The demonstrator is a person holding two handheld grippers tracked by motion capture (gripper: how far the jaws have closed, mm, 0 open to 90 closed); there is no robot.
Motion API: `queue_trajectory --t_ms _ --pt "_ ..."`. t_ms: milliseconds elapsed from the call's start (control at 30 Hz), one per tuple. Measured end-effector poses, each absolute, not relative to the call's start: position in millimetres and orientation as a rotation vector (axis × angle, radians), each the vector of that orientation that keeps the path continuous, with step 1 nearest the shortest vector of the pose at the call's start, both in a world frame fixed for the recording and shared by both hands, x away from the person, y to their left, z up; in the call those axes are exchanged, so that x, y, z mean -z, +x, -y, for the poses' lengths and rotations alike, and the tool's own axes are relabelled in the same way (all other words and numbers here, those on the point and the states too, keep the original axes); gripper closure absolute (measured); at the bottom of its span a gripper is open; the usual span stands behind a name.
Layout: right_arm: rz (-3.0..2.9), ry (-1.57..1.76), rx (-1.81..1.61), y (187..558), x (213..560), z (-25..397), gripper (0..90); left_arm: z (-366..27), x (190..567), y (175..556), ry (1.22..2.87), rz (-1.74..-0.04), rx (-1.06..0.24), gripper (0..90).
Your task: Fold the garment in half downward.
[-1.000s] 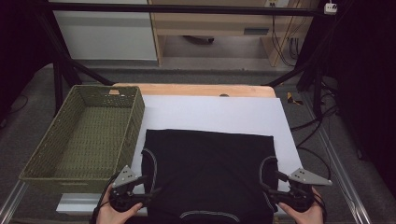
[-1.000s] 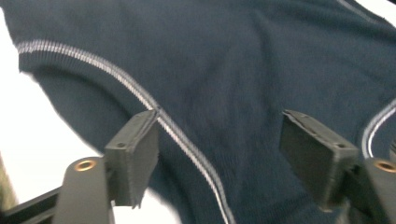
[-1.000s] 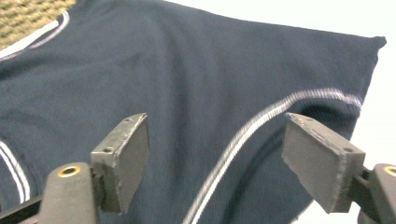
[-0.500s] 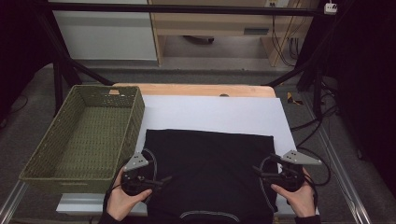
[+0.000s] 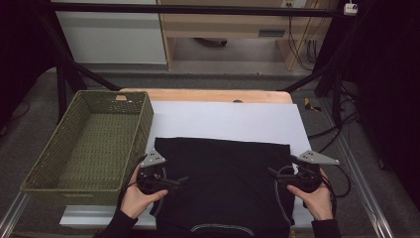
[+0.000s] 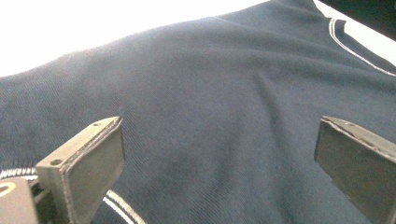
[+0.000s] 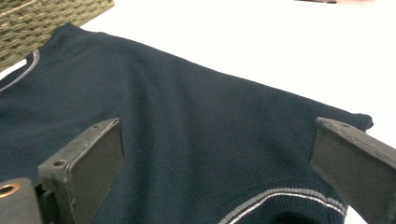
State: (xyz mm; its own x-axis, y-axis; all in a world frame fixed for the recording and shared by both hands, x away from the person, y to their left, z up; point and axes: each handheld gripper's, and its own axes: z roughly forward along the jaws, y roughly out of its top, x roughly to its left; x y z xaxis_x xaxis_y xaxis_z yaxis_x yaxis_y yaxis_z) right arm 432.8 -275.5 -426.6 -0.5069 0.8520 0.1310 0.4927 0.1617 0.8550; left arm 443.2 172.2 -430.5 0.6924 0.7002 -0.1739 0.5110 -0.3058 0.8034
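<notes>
A dark navy garment with thin white trim lies flat on the white sheet, its neckline toward the near table edge. My left gripper sits over the garment's left edge, pointing inward; its jaws stand wide open above the fabric. My right gripper sits over the right edge, pointing inward, also open above the navy cloth. A white-striped cuff or hem lies between the right jaws. Neither gripper holds anything.
A green woven basket stands at the left of the table, right beside the garment's left edge and my left hand. A wooden board edge runs along the far side. Black frame bars and cables flank the right.
Both grippers have moved forward from the near table edge and turned inward over the garment's left and right edges. The garment has not moved.
</notes>
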Motion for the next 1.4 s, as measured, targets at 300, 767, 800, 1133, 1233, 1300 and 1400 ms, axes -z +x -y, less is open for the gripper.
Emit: queue_trajectory --t_ms 300,767,800,1133,1233,1300,1400 --pt "-2.047 1.305 -1.259 448 425 283 4.7 -161 425 463 1.981 -0.913 -0.252 1.3" --pt "-1.996 1.329 -1.246 470 419 293 5.0 -157 415 497 1.942 -0.931 -0.279 1.3" --pt "-1.996 1.334 -1.238 473 420 294 5.1 -157 416 500 1.941 -0.943 -0.277 1.3" --pt "-1.991 1.405 -1.140 491 432 303 7.6 -151 424 535 1.970 -1.020 -0.304 1.3" --pt "-1.999 1.420 -1.100 496 437 306 9.7 -148 428 548 1.974 -1.047 -0.325 2.9" --pt "-1.998 1.441 -1.073 501 442 308 12.1 -146 432 557 1.990 -1.066 -0.337 4.1" --pt "-2.003 1.462 -1.024 507 450 311 16.6 -145 438 568 2.009 -1.076 -0.357 7.1"
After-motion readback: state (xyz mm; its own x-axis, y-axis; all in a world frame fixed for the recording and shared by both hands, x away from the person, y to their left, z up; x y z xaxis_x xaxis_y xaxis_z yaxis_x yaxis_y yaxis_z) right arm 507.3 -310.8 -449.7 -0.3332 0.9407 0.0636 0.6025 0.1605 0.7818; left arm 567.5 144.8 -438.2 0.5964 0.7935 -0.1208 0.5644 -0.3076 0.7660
